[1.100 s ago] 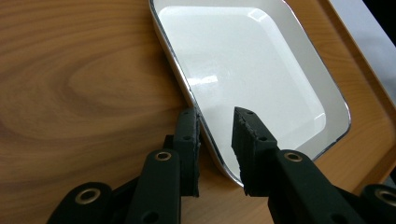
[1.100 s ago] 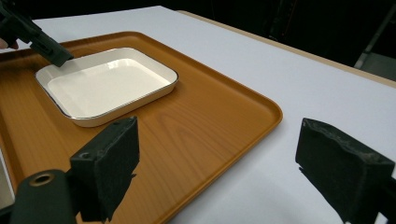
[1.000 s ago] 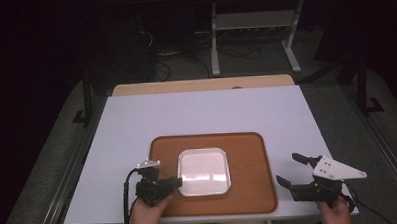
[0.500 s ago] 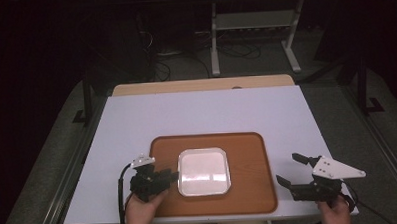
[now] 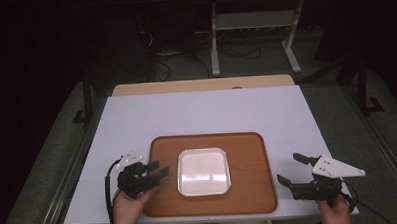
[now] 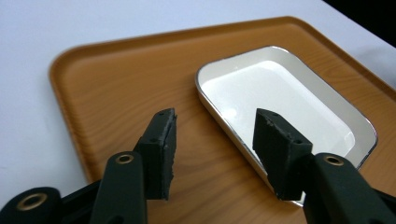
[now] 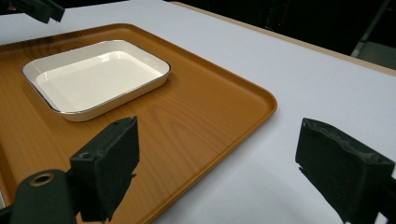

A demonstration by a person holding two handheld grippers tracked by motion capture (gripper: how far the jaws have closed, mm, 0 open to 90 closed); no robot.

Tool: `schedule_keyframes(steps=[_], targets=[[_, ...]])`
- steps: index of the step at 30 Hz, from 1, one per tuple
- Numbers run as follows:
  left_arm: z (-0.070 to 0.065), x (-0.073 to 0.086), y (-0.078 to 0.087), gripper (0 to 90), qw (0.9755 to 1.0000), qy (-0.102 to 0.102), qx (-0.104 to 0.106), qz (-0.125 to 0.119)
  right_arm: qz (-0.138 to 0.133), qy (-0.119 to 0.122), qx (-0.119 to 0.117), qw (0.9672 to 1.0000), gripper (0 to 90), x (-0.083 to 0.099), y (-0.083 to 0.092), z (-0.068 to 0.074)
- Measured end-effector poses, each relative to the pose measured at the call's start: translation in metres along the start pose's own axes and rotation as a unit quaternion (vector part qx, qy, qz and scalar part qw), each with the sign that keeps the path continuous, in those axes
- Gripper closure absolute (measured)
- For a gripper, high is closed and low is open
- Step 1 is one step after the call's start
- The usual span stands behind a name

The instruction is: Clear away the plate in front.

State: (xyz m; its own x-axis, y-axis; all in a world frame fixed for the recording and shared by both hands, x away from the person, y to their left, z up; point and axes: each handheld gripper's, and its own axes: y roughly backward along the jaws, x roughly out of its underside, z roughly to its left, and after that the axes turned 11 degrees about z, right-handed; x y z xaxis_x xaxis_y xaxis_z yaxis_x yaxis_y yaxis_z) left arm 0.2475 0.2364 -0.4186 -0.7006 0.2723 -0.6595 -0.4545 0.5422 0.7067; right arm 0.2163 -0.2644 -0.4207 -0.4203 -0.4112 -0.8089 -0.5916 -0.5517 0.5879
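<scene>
the left gripper (image 5: 156, 172) has just been opening its jaws beside the white dish (image 5: 204, 172), nothing between them. the right gripper (image 5: 291, 169) hovers with wide open, empty jaws near the tray (image 5: 248, 155).

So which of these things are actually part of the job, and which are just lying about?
In the job:
- white dish
- wooden tray under it
- left hand-held gripper, jaws just opened, nothing between them
- right hand-held gripper, open

Lying about:
- metal stand
- floor cables
</scene>
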Motion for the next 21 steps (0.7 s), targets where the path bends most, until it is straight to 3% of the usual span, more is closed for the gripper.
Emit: schedule_keyframes(steps=[8,13,21], targets=[[0.013,0.007,0.013,44.7,0.9998,-0.013,-0.005,-0.016,0.005,-0.003,0.002,1.0000,12.5,0.000,-0.001,-0.001],[0.020,0.012,0.026,42.1,0.9988,-0.032,-0.022,-0.031,0.008,-0.004,0.002,1.0000,12.5,0.001,-0.001,-0.001],[0.030,0.024,0.036,37.6,0.9973,-0.039,-0.032,-0.054,0.009,-0.005,0.002,0.9999,12.5,0.001,-0.002,-0.002]])
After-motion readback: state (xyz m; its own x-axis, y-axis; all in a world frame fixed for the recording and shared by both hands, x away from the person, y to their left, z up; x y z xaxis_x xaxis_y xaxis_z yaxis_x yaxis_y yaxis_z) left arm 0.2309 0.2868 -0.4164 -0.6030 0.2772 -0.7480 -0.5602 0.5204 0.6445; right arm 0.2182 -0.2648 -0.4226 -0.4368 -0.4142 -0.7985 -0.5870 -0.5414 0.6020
